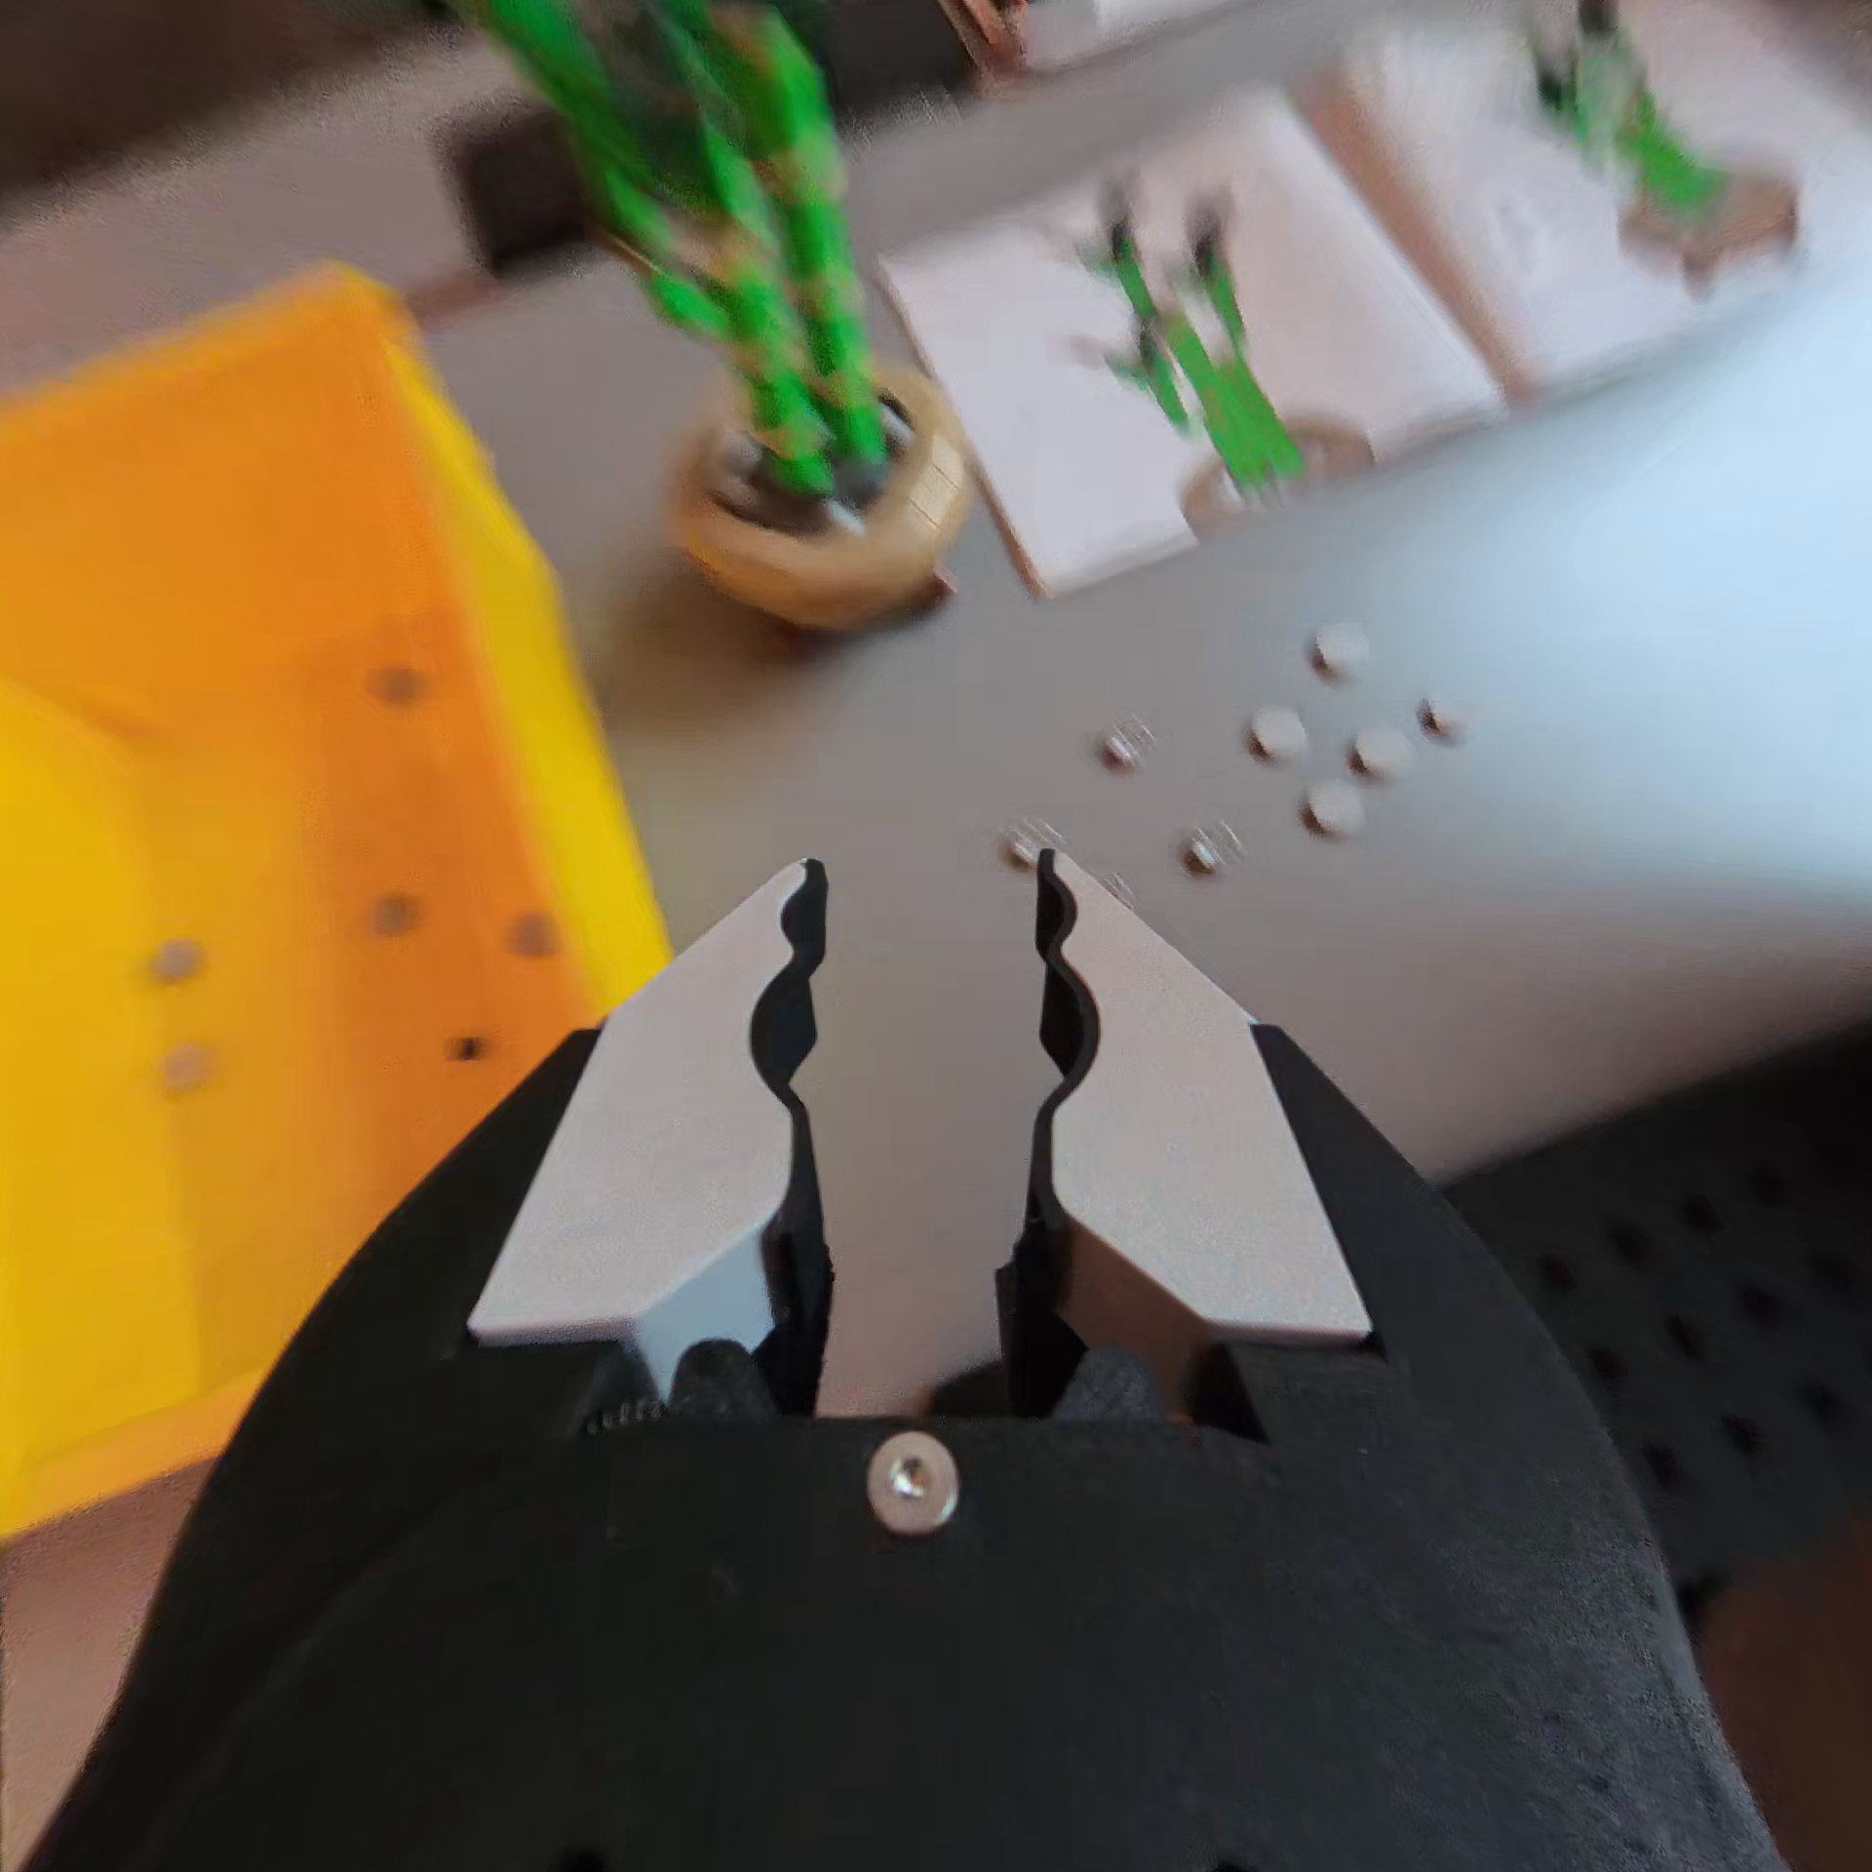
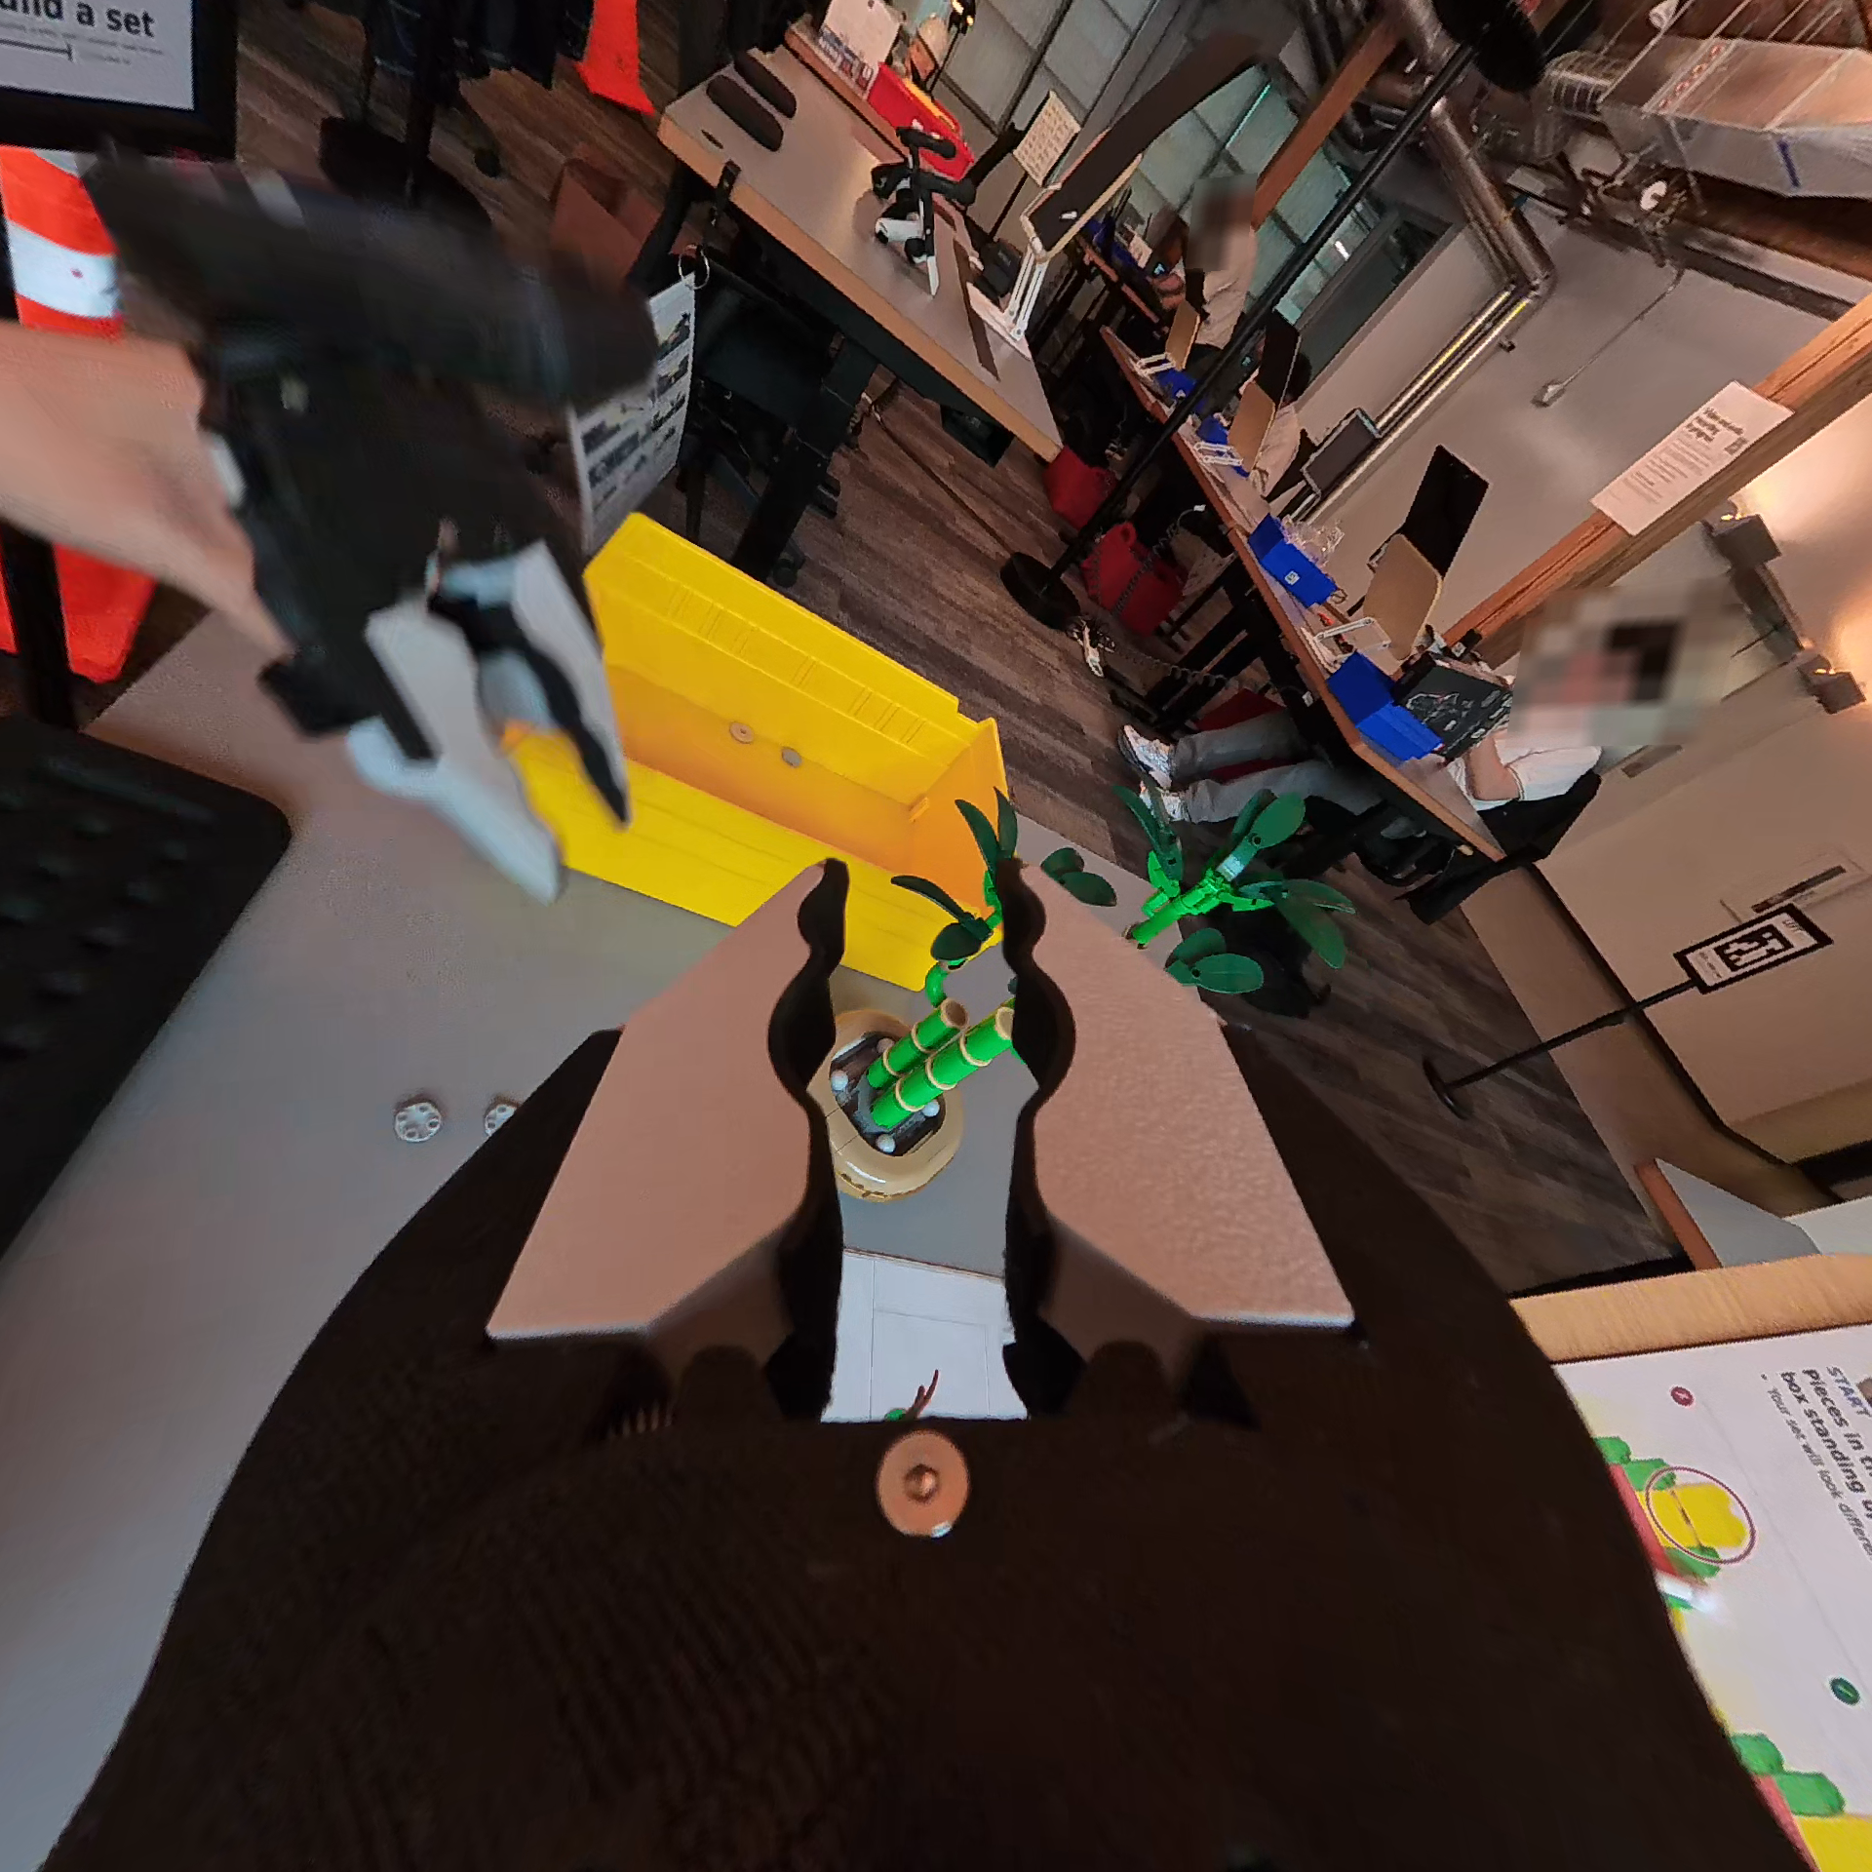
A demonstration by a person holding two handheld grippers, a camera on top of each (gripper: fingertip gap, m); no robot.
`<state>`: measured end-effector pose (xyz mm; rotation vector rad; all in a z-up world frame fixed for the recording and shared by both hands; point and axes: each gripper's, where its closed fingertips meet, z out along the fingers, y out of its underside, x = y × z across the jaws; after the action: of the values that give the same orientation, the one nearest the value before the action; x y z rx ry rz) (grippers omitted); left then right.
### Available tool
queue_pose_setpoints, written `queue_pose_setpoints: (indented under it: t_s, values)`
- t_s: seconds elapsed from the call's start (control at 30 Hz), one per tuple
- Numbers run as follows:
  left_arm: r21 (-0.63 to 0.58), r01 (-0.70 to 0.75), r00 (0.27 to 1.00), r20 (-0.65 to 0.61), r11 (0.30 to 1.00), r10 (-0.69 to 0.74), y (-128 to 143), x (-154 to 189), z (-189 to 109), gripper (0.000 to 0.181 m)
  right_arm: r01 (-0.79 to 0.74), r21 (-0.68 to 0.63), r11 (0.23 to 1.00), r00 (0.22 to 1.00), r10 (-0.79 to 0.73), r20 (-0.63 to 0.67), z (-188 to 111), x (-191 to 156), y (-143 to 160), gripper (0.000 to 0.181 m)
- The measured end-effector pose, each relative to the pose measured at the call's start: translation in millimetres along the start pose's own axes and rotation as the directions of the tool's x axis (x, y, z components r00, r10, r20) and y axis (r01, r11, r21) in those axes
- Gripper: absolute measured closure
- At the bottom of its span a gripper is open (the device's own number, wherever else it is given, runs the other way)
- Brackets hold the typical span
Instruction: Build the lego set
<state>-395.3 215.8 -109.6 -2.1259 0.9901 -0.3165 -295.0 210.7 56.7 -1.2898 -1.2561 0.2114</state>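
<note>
A Lego bamboo plant [image 1: 800,334] with green stalks stands in a tan round pot [image 1: 821,527] on the grey table. My left gripper [image 1: 930,871] is open and empty, above the table in front of the pot. Several small round grey pieces [image 1: 1317,750] lie just right of its tips. In the right wrist view, my right gripper [image 2: 920,891] is open and empty above the pot [image 2: 891,1124]; the stalks [image 2: 942,1064] show through the gap. The left gripper [image 2: 582,846] hangs blurred at upper left, over the yellow bin [image 2: 770,729].
The yellow bin [image 1: 253,810] holds a few small pieces at the table's left. An open instruction booklet [image 1: 1013,405] lies behind the pot. A black perforated mat [image 1: 1671,1317] lies on the near side. A printed sheet [image 2: 1773,1519] lies at the right. Other tables and seated people are beyond.
</note>
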Motion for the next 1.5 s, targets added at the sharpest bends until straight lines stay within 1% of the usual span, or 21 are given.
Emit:
queue_pose_setpoints:
  t_s: [0.03, 0.1, 0.13, 0.17, 0.2, 0.27, 0.37, 0.43, 0.47, 0.53, 0.6, 0.63, 0.77, 0.87, 0.9, 0.97, 1.1, 1.17, 1.23, 1.3, 1.5]
  values:
    - [0.086, 0.038, 0.998, 0.054, 0.996, -0.042, -13.5, -21.3, -17.7, 0.139, -0.002, 0.006, 1.000, 1.000, 0.002, -0.001, -0.5, 0.5, -0.6, 0.151]
    - [0.226, 0.070, 0.976, 0.187, 0.972, -0.113, -31.7, -69.7, -50.6, 0.128, -0.002, 0.011, 1.000, 1.000, 0.002, 0.002, -0.3, 0.3, -1.4, 0.151]
    - [0.263, 0.075, 0.954, 0.263, 0.962, -0.146, -33.5, -94.2, -63.4, 0.129, 0.000, 0.010, 1.000, 1.000, 0.000, 0.004, 0.3, -0.3, -1.4, 0.151]
    - [0.268, 0.079, 0.930, 0.328, 0.960, -0.168, -30.6, -115.3, -72.4, 0.135, 0.003, 0.006, 1.000, 1.000, -0.003, 0.007, 1.1, -1.0, -0.9, 0.151]
    - [0.247, 0.077, 0.914, 0.368, 0.966, -0.167, -25.9, -130.6, -76.3, 0.137, 0.007, 0.001, 1.000, 1.000, -0.007, 0.009, 2.1, -1.7, -0.1, 0.151]
    - [0.176, 0.101, 0.896, 0.412, 0.979, -0.166, -15.1, -154.6, -71.9, 0.141, 0.013, -0.011, 1.000, 1.000, -0.012, 0.013, 3.8, -3.1, 1.7, 0.151]
    - [0.019, 0.174, 0.896, 0.411, 0.984, -0.167, 8.1, -182.8, -43.9, 0.147, 0.017, -0.025, 1.000, 1.000, -0.016, 0.015, 5.7, -3.9, 4.0, 0.151]
    - [-0.123, 0.182, 0.889, 0.445, 0.976, -0.110, 26.9, -205.5, -25.0, 0.151, 0.016, -0.026, 1.000, 1.000, -0.015, 0.019, 6.8, -4.5, 4.5, 0.151]
    - [-0.206, 0.149, 0.890, 0.454, 0.967, -0.041, 35.4, -214.7, -16.0, 0.154, 0.016, -0.028, 0.999, 1.000, -0.015, 0.021, 7.6, -4.6, 5.2, 0.151]
    - [-0.375, 0.033, 0.886, 0.439, 0.927, 0.146, 49.7, -229.1, 0.8, 0.156, 0.014, -0.037, 0.999, 1.000, -0.013, 0.024, 9.9, -4.5, 7.8, 0.151]
    - [-0.515, -0.094, 0.852, 0.402, 0.852, 0.336, 59.2, -242.8, 14.5, 0.157, 0.010, -0.048, 0.999, 1.000, -0.009, 0.027, 12.5, -4.2, 11.1, 0.151]
    - [-0.562, -0.156, 0.838, 0.361, 0.812, 0.410, 62.0, -246.2, 22.8, 0.156, 0.008, -0.054, 0.999, 1.000, -0.007, 0.029, 14.1, -4.1, 12.8, 0.151]
    - [-0.651, -0.346, 0.792, 0.183, 0.676, 0.582, 67.1, -251.6, 54.5, 0.157, 0.007, -0.082, 0.997, 0.999, -0.004, 0.036, 18.9, -5.0, 19.4, 0.151]
    - [-0.731, -0.434, 0.730, 0.056, 0.526, 0.681, 76.4, -259.6, 64.0, 0.157, 0.016, -0.103, 0.995, 0.999, -0.012, 0.045, 21.4, -7.2, 23.5, 0.151]
    - [-0.753, -0.448, 0.714, 0.022, 0.481, 0.699, 79.5, -263.1, 65.7, 0.154, 0.018, -0.107, 0.994, 0.999, -0.013, 0.049, 22.1, -7.9, 24.3, 0.151]
    - [-0.785, -0.458, 0.706, -0.036, 0.417, 0.708, 85.9, -268.7, 68.3, 0.150, 0.018, -0.110, 0.994, 0.998, -0.012, 0.056, 23.7, -9.1, 25.7, 0.151]
    - [-0.801, -0.484, 0.697, -0.111, 0.351, 0.708, 90.8, -273.4, 75.4, 0.144, 0.017, -0.123, 0.992, 0.998, -0.008, 0.067, 26.3, -10.4, 29.5, 0.151]
    - [-0.800, -0.494, 0.693, -0.125, 0.340, 0.710, 89.6, -275.0, 79.3, 0.143, 0.018, -0.131, 0.991, 0.997, -0.009, 0.070, 26.8, -10.8, 31.6, 0.151]
    - [-0.797, -0.495, 0.705, -0.137, 0.345, 0.695, 89.8, -275.8, 83.1, 0.144, 0.016, -0.136, 0.991, 0.997, -0.006, 0.075, 27.3, -11.3, 33.2, 0.151]
    - [-0.801, -0.497, 0.711, -0.155, 0.334, 0.686, 92.1, -279.4, 85.3, 0.143, 0.017, -0.142, 0.990, 0.997, -0.006, 0.078, 27.8, -11.8, 34.6, 0.151]
    - [-0.825, -0.494, 0.723, -0.217, 0.273, 0.656, 96.6, -284.3, 89.3, 0.157, 0.027, -0.173, 0.985, 0.994, -0.008, 0.105, 31.8, -17.3, 41.0, 0.151]
